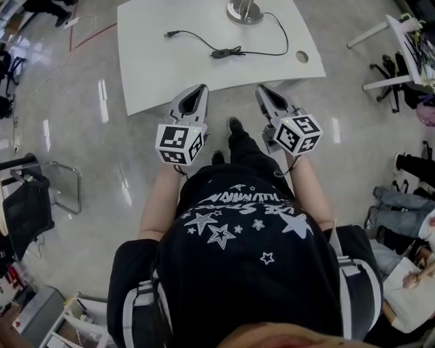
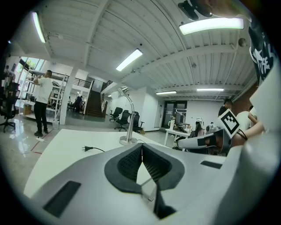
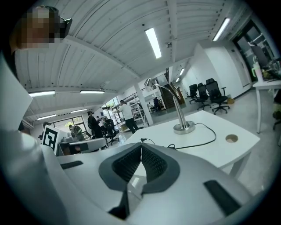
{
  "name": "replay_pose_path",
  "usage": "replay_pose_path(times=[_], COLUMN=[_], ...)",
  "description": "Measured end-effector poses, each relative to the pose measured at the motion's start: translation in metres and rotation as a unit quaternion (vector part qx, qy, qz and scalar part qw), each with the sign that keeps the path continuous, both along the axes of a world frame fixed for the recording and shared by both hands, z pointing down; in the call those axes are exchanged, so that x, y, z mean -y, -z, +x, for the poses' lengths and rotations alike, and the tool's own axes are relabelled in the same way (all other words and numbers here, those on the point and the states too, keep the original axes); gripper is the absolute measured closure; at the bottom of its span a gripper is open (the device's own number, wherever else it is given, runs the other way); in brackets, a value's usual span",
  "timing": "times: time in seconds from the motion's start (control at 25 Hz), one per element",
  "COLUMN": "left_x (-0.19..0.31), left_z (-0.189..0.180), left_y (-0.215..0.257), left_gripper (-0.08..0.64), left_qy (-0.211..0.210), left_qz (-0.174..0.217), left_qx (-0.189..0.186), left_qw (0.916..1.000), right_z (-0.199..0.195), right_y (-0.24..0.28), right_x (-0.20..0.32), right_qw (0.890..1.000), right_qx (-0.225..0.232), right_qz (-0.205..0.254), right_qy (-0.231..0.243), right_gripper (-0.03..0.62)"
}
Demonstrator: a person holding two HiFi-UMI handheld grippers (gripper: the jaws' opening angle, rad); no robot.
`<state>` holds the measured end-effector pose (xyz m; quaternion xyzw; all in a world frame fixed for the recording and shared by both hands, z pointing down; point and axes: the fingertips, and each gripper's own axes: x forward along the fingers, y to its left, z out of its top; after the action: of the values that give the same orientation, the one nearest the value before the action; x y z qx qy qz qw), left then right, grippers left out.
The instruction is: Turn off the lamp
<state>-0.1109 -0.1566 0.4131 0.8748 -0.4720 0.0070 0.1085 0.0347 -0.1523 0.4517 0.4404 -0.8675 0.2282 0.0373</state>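
A silver gooseneck lamp stands at the far side of the white table (image 1: 149, 75); its round base (image 1: 245, 10) shows in the head view. The whole lamp (image 2: 128, 115) (image 3: 176, 110) appears in both gripper views. Its black cord runs across the tabletop through an inline switch (image 1: 219, 53) to a plug (image 1: 168, 34) (image 2: 86, 148) lying loose on the table. My left gripper (image 1: 201, 89) (image 2: 142, 145) and right gripper (image 1: 261, 89) (image 3: 141, 146) hover side by side at the table's near edge. Both are shut with nothing between the pads.
A round cable hole (image 1: 302, 57) (image 3: 231, 139) sits in the table's right corner. Office chairs (image 1: 27, 204) stand at the left, a white rack (image 1: 401, 47) at the upper right, and a seated person (image 1: 408, 204) at the right. Other people stand far off (image 2: 42, 103).
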Motion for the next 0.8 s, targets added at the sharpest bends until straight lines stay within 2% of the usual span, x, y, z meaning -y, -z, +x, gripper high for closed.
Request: replay_pose_path(times=[0.2,0.44,0.8], left_x=[0.027,0.07,0.13], left_z=[-0.003,0.007,0.015], left_y=[-0.009,-0.024,-0.06], left_gripper=[0.551,0.551,0.549], left_qy=[0.017,-0.005,-0.014], left_qz=[-0.013,-0.02,-0.052], left_qx=[0.013,0.039,0.076], left_qw=[0.9997,0.999,0.9956], right_z=[-0.004,-0.009,-0.012], right_y=[-0.008,-0.015,-0.034], right_x=[0.035,0.092,0.16], right_qw=[1.0,0.999,0.996], right_qx=[0.01,0.009,-0.001], right_qz=[-0.006,-0.014,-0.037], right_qy=[0.015,0.043,0.085], right_gripper=[0.586,0.586,0.586])
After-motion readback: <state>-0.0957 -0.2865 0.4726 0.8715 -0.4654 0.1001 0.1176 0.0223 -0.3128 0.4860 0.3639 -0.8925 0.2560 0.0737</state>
